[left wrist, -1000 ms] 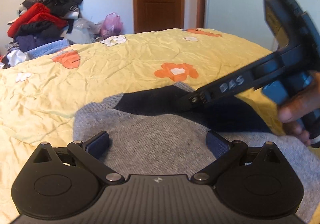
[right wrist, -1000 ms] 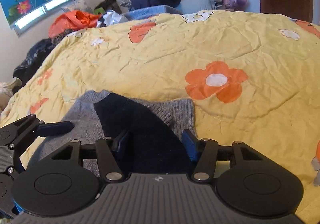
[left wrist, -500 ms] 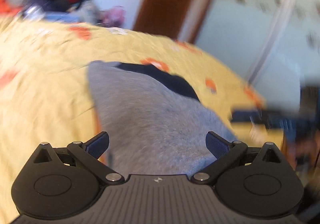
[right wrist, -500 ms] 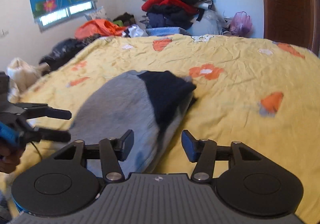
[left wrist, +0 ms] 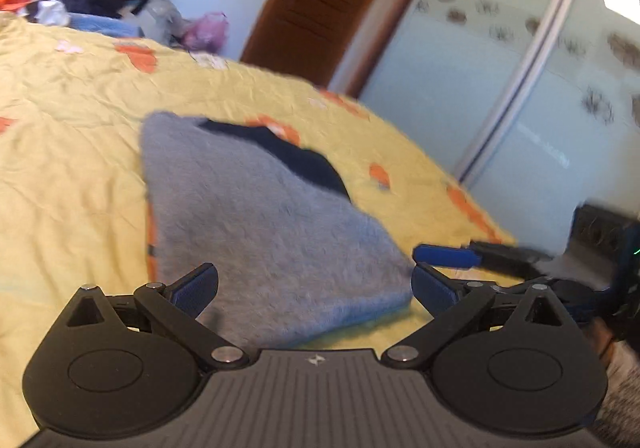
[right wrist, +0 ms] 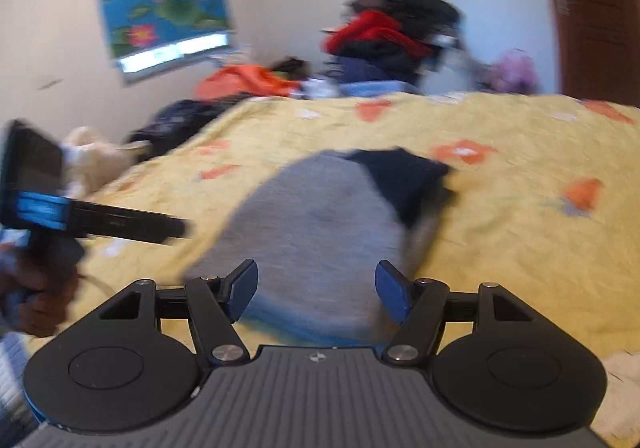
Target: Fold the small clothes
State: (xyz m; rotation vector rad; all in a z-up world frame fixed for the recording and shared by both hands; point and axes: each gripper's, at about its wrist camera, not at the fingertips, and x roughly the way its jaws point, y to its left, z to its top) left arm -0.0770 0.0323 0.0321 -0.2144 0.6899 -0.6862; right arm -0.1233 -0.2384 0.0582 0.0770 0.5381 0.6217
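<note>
Left wrist view: left tool is spread wide, nothing between the pads, hovering at the near edge of the grey sweater. Sweater lies on the yellow bed cover, already folded into a compact block, with a dark navy part showing along its far right side. Right tool pokes in from the right of this view, just off the sweater's near right corner; can't tell contact, the frame is motion-blurred. Right wrist view: right tool has its jaws apart too, holding nothing, above the near end of the same sweater, navy part at the far right. Left tool and the hand gripping it sit well off to the left, clear of the garment. Pile of clothes against the far wall, not involved. My read: a fold has just been laid and both tools are clear of the cloth, so the step is between folds or at the finish. The next move depends on whether another fold is wanted: if so, both tools need to pinch the near corners, taking all layers together, and carry them over to the far edge evenly; otherwise flatten it. Risk: thick knit, layers could slip out of a shallow pinch.
</note>
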